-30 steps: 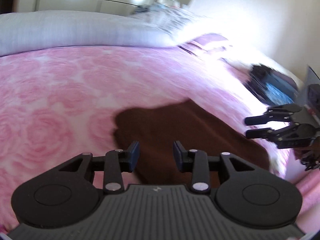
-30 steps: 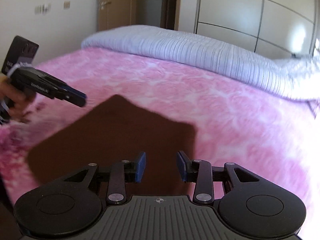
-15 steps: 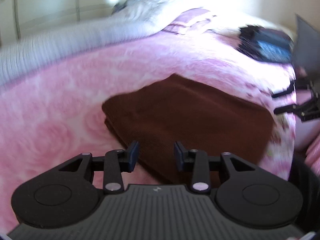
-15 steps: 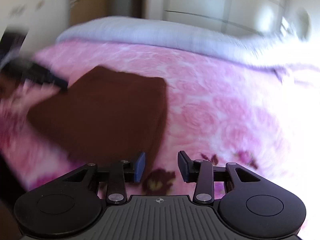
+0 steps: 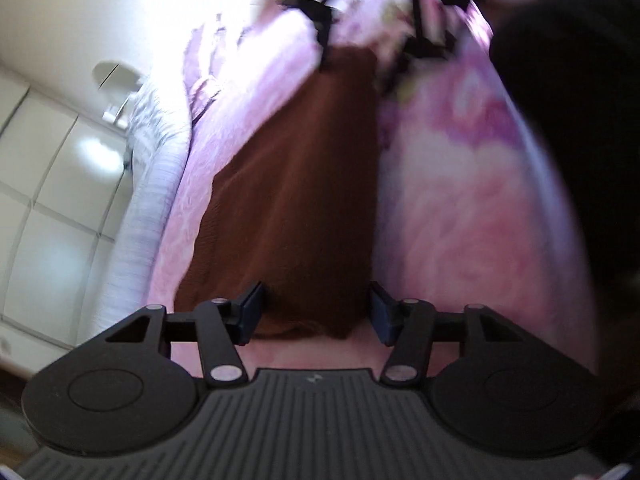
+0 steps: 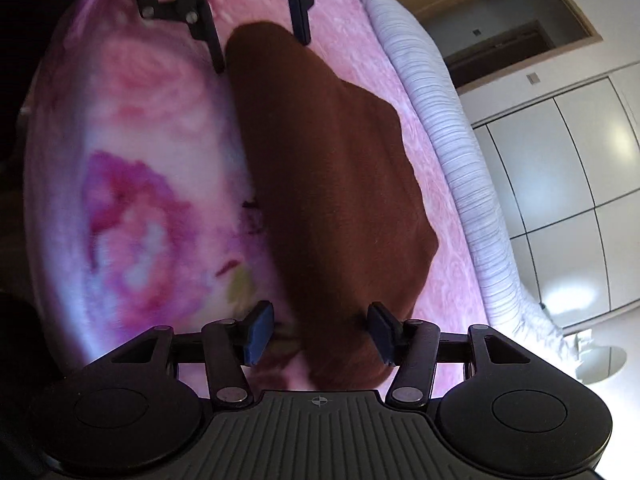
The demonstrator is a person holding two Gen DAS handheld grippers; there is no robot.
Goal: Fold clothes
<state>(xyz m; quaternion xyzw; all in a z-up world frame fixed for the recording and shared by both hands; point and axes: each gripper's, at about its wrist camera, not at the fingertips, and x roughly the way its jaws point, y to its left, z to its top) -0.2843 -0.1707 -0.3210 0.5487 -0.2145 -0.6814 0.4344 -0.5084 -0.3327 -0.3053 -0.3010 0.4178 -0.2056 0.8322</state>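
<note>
**Brown cloth, gripped end to end on the bed**

- Cloth (image 6: 332,184): lies long and flat on the pink cover (image 6: 132,184), both ends between the fingers.
- Left gripper (image 5: 314,314): spread wide, rolled sideways, astride the near end.
- Right gripper (image 6: 320,336): spread wide, rolled likewise, astride the opposite end.
- Handling, as judged: pinch all layers; lift both ends level.

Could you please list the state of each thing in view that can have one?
Brown garment: folded into a long strip, lying flat on the bed.
Left gripper: open, fingers either side of one end of the garment.
Right gripper: open, fingers either side of the opposite end.
Pink floral bedspread: spread over the bed.
</note>
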